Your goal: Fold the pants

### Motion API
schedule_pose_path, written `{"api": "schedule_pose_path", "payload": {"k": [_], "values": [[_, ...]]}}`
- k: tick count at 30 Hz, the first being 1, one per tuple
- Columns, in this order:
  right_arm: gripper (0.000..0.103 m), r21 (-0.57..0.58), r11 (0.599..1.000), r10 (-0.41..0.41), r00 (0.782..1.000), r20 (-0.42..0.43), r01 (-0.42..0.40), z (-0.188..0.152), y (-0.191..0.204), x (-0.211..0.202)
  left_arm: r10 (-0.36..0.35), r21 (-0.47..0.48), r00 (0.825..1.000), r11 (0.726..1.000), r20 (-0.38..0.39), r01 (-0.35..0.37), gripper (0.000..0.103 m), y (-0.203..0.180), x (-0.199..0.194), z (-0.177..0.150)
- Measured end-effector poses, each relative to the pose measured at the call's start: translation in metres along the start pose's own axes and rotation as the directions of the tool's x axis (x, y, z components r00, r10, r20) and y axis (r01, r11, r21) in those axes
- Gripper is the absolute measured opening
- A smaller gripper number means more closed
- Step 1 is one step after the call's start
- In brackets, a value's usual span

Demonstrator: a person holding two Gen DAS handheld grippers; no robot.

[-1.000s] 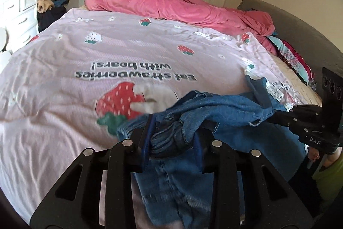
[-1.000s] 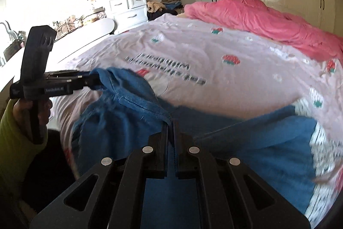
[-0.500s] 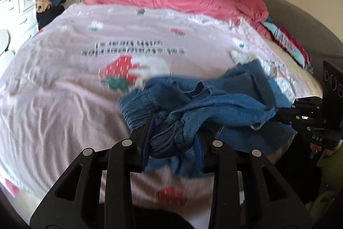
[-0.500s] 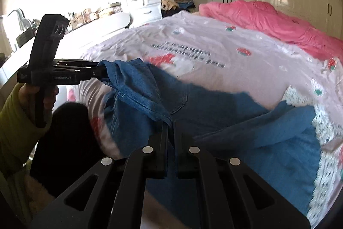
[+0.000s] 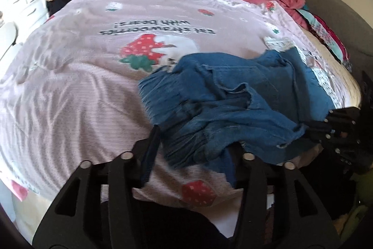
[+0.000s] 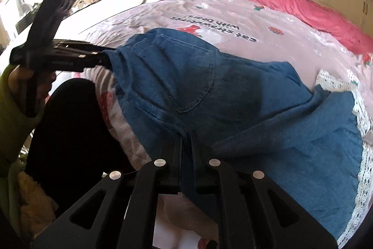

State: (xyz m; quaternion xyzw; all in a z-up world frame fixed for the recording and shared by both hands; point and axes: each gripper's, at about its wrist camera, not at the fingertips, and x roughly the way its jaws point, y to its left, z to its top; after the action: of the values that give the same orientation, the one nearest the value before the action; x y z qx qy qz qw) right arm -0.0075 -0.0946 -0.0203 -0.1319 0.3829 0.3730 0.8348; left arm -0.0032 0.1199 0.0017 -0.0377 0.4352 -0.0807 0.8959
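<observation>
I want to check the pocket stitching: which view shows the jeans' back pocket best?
The right wrist view: the back pocket of the jeans lies spread flat, its curved seam clear. In the left wrist view the denim is bunched and blurred, with no pocket outline readable.

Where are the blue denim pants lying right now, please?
The denim pants lie on the near edge of the strawberry-print bedspread, low and right in the left wrist view, filling the right wrist view's centre.
</observation>
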Motion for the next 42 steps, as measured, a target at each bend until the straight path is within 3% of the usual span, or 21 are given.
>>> {"api": "schedule_pose_path", "payload": {"k": [8,13,17,19,22,26,32,36,39,42], "values": [[0.010,-0.012,1.000,0.021,1.000,-0.023,-0.021,-0.004,0.007,0.011,0.016,-0.008,0.999,1.000,-0.030,-0.016,0.057,0.011,-0.016,-0.009],[0.010,0.028,0.999,0.019,1.000,-0.014,-0.018,-0.004,0.002,0.011,0.011,-0.014,0.999,1.000,-0.051,-0.012,0.058,0.013,-0.021,-0.012],[0.011,0.019,1.000,0.006,1.000,-0.024,-0.005,-0.007,0.005,0.015,-0.011,-0.084,0.996,0.996,-0.083,0.004,0.060,0.026,-0.003,-0.003],[0.011,0.028,0.999,0.016,1.000,-0.012,-0.015,-0.007,0.003,0.013,-0.013,-0.108,0.998,0.994,-0.069,0.005,0.060,0.029,0.001,0.006],[0.011,0.051,0.998,0.029,0.999,0.015,-0.029,-0.004,0.000,0.008,0.045,-0.040,0.999,0.998,-0.011,-0.045,0.060,0.015,-0.002,0.015],[0.015,0.028,0.999,0.032,0.999,-0.030,-0.031,-0.010,0.003,0.015,0.039,-0.040,0.994,0.998,-0.106,-0.044,0.064,0.020,0.013,0.001],[0.016,0.110,0.989,0.105,0.994,-0.019,-0.102,-0.012,-0.010,0.015,-0.005,-0.076,0.993,0.997,-0.119,-0.004,0.072,0.035,0.000,-0.013],[0.019,0.119,0.986,0.116,0.993,-0.018,-0.113,-0.013,-0.010,0.012,0.026,-0.065,0.993,0.997,-0.113,-0.033,0.070,0.039,-0.014,-0.018],[0.025,0.137,0.983,0.129,0.991,-0.030,-0.124,-0.013,-0.012,0.015,-0.013,-0.116,0.996,0.993,-0.093,0.002,0.062,0.047,-0.030,-0.020],[0.032,0.119,0.983,0.148,0.989,-0.032,-0.143,-0.011,-0.008,0.011,0.019,-0.086,0.998,0.996,-0.059,-0.024,0.062,0.037,-0.039,-0.012]]}}
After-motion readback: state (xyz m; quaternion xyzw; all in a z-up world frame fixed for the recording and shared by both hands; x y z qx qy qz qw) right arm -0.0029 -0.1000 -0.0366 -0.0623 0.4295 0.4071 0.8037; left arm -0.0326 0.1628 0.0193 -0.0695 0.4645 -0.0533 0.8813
